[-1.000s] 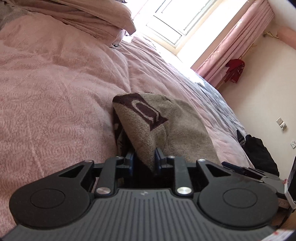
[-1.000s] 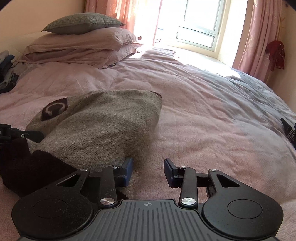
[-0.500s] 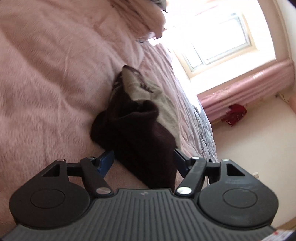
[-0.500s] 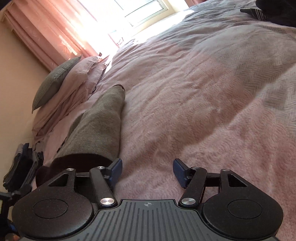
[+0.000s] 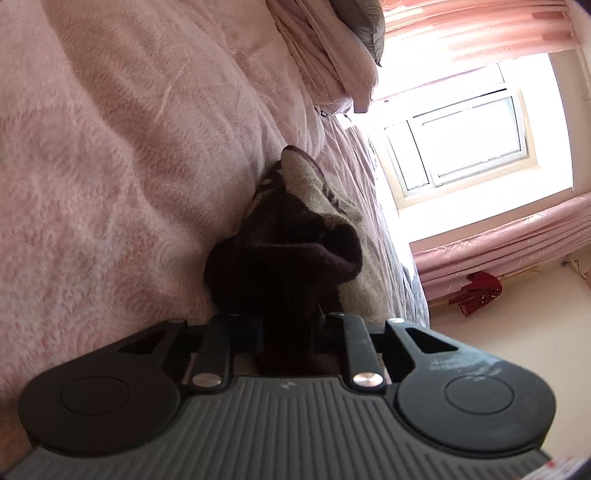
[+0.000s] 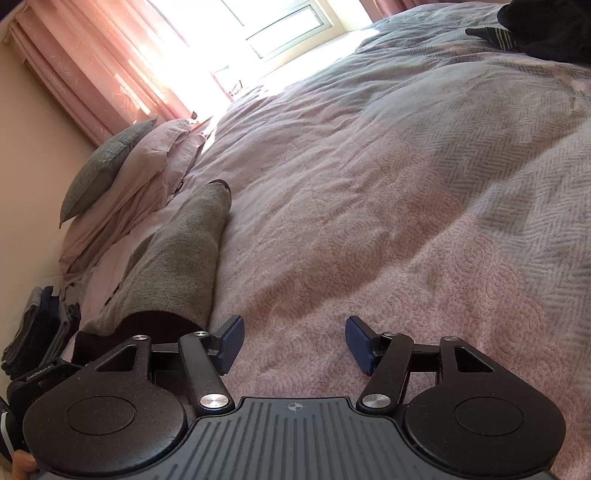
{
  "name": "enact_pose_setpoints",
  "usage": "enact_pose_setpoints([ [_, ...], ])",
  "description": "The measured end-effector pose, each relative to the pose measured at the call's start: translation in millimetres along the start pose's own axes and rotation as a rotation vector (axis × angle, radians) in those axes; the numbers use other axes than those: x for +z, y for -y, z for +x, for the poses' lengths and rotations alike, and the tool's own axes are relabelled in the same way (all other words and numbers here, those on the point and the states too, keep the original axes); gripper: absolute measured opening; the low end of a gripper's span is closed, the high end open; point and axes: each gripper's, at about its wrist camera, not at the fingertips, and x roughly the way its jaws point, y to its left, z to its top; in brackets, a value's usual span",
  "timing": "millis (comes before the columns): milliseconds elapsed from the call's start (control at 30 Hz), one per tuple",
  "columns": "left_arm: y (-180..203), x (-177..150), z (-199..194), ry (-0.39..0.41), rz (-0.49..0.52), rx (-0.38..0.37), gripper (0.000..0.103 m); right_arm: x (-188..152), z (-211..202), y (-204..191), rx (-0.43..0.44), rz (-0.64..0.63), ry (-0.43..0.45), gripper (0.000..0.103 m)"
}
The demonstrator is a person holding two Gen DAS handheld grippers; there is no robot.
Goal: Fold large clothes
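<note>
A folded grey-brown knit sweater with a dark brown hem lies on the pink bedspread. In the left wrist view my left gripper is shut on the dark hem, and the fabric hides its fingertips. The right wrist view shows the same sweater as a long folded bundle at the left. My right gripper is open over bare bedspread, just right of the sweater's dark end, with nothing between its blue pads.
Stacked pillows lie at the bed's head, beyond the sweater. A stack of folded clothes sits at the far left. Dark garments lie on the bed's far right. The window and pink curtains are behind.
My left gripper let go of the grey fold, opened, then closed on the dark brown hem. Both cameras have tilted. The right gripper stayed open and shifted slightly.
</note>
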Motion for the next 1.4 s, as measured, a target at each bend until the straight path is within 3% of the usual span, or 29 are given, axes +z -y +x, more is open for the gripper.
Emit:
enact_pose_setpoints([
  [133,17,32,-32,-0.003,0.113,-0.006,0.014,5,-4,1,-0.006,-0.028,-0.001,0.058],
  [267,20,88,-75,-0.035,0.201,0.033,0.013,12,-3,-6,0.037,-0.061,-0.044,0.058],
  [467,11,172,-109,-0.076,0.350,0.189,0.014,25,31,-46,0.294,-0.142,-0.209,0.058],
  [567,-4,193,-92,-0.133,0.354,0.183,0.015,37,69,-77,0.426,-0.187,-0.272,0.062],
  [700,-40,187,-77,-0.109,0.242,0.179,0.025,49,135,-119,0.514,-0.235,-0.352,0.068],
  [767,-62,181,-83,-0.072,0.136,0.135,0.031,52,172,-133,0.529,-0.236,-0.425,0.069],
  [867,-89,166,-99,-0.022,-0.006,0.068,0.048,53,219,-137,0.534,-0.219,-0.511,0.070],
  [933,-99,157,-99,-0.022,-0.033,0.051,0.049,54,241,-131,0.584,-0.156,-0.547,0.070],
  [1033,-103,154,-90,-0.015,-0.032,0.020,0.045,53,258,-132,0.666,-0.069,-0.604,0.070],
  [1067,-101,157,-87,-0.018,-0.021,0.008,0.030,51,258,-135,0.655,-0.078,-0.611,0.052],
  [1100,-97,163,-83,-0.021,-0.002,-0.001,0.015,46,258,-137,0.636,-0.092,-0.632,0.018],
  [1233,-70,191,-78,-0.006,0.178,0.027,0.013,31,217,-131,0.636,-0.071,-0.544,0.017],
  [1300,-69,202,-72,0.001,0.203,0.036,0.013,20,196,-127,0.652,-0.035,-0.500,0.017],
  [1367,-80,206,-57,-0.038,0.183,0.061,0.017,10,193,-130,0.560,-0.116,-0.446,0.023],
  [1400,-84,205,-51,-0.054,0.173,0.085,0.023,8,194,-133,0.510,-0.169,-0.431,0.030],
])
